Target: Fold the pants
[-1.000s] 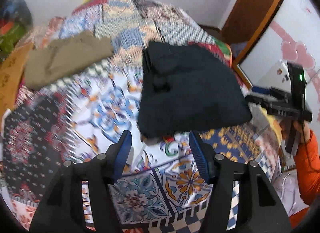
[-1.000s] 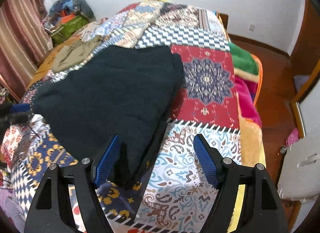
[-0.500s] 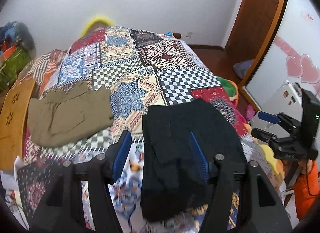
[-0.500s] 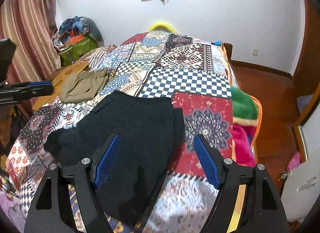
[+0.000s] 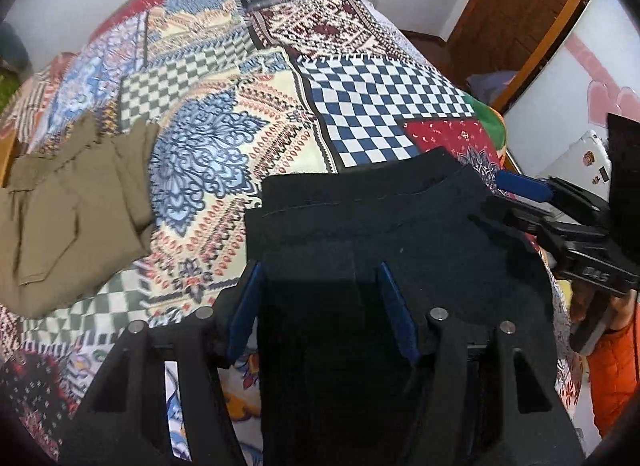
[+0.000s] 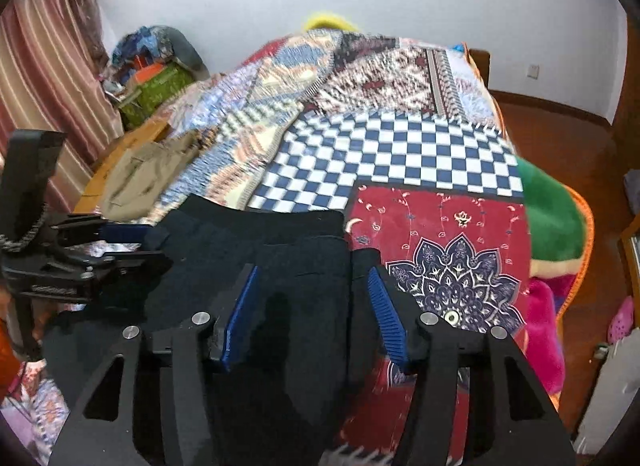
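Note:
Dark folded pants (image 5: 360, 225) lie on a patchwork bedspread (image 5: 224, 137). My left gripper (image 5: 320, 300) hovers over their left edge, jaws apart, cloth below and between the fingers, no pad pressing. My right gripper (image 6: 312, 310) stands over the pants' (image 6: 260, 258) right edge; its jaws are closing with that edge between them, pads clear of the cloth. Each gripper shows in the other's view: the right gripper (image 5: 516, 201) at the pants' far right corner, the left gripper (image 6: 132, 244) at their left corner.
Olive folded pants (image 5: 72, 217) rest on the bed to the left. A green and pink blanket (image 6: 556, 221) hangs off the bed's right side. Bags (image 6: 160, 85) and a curtain (image 6: 40, 85) stand far left. An orange sleeve (image 5: 612, 378) is at the right.
Both grippers moved forward from the bed's near end to over the dark pants. The right jaws have narrowed. The pants have not moved.

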{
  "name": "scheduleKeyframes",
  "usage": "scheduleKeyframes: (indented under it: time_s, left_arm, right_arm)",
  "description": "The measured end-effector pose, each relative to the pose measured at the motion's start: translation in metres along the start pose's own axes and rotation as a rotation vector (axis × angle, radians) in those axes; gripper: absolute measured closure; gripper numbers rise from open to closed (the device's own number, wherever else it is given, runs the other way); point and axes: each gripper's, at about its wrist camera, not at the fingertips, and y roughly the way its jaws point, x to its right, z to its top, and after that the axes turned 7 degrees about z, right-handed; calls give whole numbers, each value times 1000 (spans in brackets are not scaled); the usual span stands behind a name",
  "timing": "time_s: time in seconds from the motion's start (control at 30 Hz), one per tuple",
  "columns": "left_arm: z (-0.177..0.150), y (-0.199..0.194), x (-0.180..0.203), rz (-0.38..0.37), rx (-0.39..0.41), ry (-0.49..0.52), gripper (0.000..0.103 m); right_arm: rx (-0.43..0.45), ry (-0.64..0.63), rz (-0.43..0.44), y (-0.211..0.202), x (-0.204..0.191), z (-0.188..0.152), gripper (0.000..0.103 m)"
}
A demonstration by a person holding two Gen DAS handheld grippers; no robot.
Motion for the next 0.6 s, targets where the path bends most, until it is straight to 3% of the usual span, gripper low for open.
scheduleKeyframes:
  time_s: [0.1,0.17,0.23,0.4,0.5,0.6]
  left_arm:
    - [3,1,-1,-18,13,-4,46]
    - [5,2,-4,-21,24,-1,54]
    - [7,3,-8,-31,25,-14,60]
    - [10,-5,-8,-44,56,-22,70]
    - [13,-13,-3,-42,94,-6,71]
    - [22,-6,-9,-66,77,-36,71]
  right_arm:
    - [-3,4,-3,11,5,-2,55]
    - [11,-16,-23,12,5,-3,70]
    - [27,-13,21,9,5,-3,81]
    - [76,-88,-10,-1,-9,-1,89]
    - [110,-146,-66,-9,-19,-1,91]
    - [99,-139,-92,-5,-15,3,91]
